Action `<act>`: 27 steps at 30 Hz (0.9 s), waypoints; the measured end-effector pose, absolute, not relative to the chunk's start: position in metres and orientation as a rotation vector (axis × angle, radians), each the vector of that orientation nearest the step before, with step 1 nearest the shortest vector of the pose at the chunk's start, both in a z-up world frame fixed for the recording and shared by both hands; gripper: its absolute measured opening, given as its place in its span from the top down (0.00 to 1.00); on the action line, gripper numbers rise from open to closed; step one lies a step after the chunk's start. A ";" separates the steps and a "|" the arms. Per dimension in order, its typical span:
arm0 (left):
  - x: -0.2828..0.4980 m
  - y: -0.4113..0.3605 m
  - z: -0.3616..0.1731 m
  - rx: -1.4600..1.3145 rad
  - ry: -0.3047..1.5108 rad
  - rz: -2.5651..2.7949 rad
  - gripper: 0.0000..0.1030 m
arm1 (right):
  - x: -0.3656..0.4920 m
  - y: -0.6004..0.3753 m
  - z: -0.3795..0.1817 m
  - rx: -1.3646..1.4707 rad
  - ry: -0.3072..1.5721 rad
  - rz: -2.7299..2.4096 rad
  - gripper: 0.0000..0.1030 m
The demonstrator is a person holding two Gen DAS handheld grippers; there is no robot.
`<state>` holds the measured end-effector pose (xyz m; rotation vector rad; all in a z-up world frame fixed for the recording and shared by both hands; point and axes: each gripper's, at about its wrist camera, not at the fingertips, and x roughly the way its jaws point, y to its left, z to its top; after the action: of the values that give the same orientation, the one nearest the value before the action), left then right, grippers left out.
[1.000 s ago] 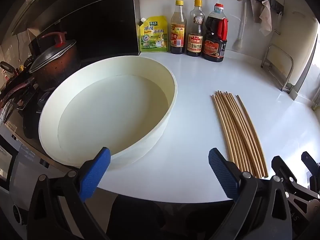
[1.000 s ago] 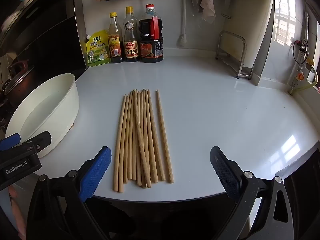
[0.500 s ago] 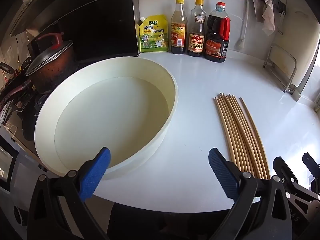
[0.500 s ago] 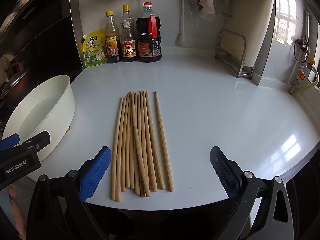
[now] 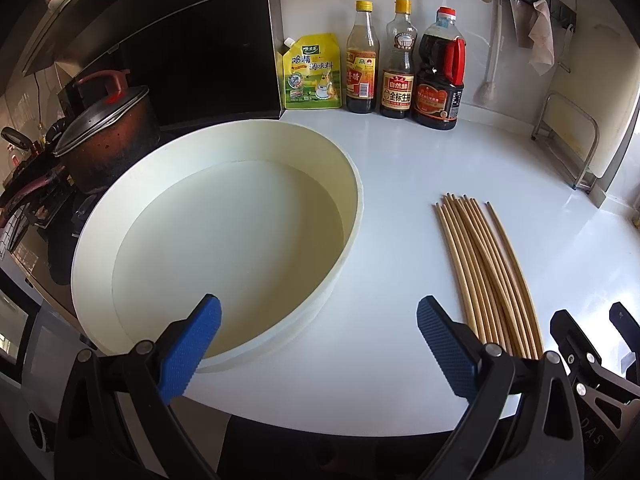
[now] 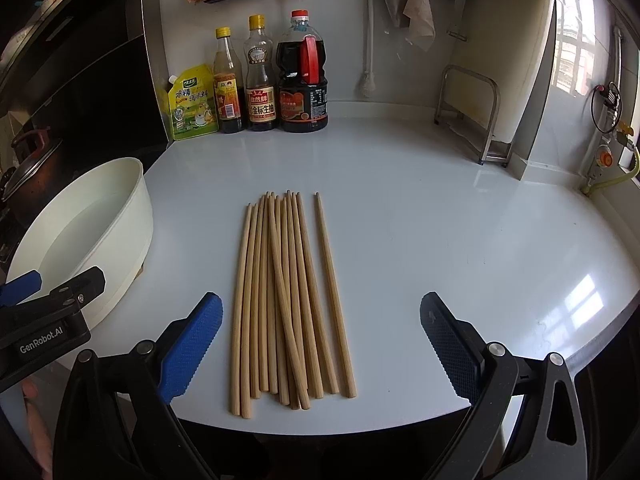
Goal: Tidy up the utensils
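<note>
The right hand-held gripper [image 6: 320, 344] hangs above the near edge of the white counter [image 6: 440, 220] with its blue-padded fingers [image 6: 192, 344] spread wide and nothing between them. The bundle of wooden chopsticks [image 6: 286, 300] lies flat on the counter just ahead of it, in line with the gap between the fingers but nearer the left pad, the thick ends toward the gripper and the tips pointing away. Most sticks lie side by side; one crosses the others at a slant, and one rests slightly apart on the right side of the bundle.

The left hand-held gripper [image 5: 318, 348] is likewise released, its fingers [image 5: 190, 350] wide apart and gripping nothing. Its left finger overlaps the near rim of a round cream basin [image 5: 352, 184], which stands on the counter ahead and to the left of it. The same chopsticks [image 5: 486, 272] lie ahead and to the right of this gripper, apart from the basin.

Far ahead of both grippers, against the back wall, stand a yellow seasoning pouch [image 5: 312, 72] and three sauce bottles [image 5: 396, 64] in a row. A dark lidded pot [image 5: 106, 132] sits beyond the basin on the left, and a metal rack [image 6: 474, 114] stands far ahead on the right.
</note>
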<state>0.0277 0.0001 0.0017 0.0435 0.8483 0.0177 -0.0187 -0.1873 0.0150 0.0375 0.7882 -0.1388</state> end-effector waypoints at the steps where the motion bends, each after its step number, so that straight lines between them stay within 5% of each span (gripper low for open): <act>1: 0.026 -0.001 0.001 0.044 0.847 0.019 0.06 | -0.019 -0.187 0.015 0.038 0.788 -0.140 0.08; 27: 0.021 0.000 0.001 0.051 0.835 0.020 0.06 | -0.021 -0.184 0.016 0.022 0.775 -0.136 0.08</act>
<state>0.0211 -0.0005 0.0008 0.0510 0.8346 0.0196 -0.0212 -0.1839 0.0163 0.0224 0.7754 -0.1358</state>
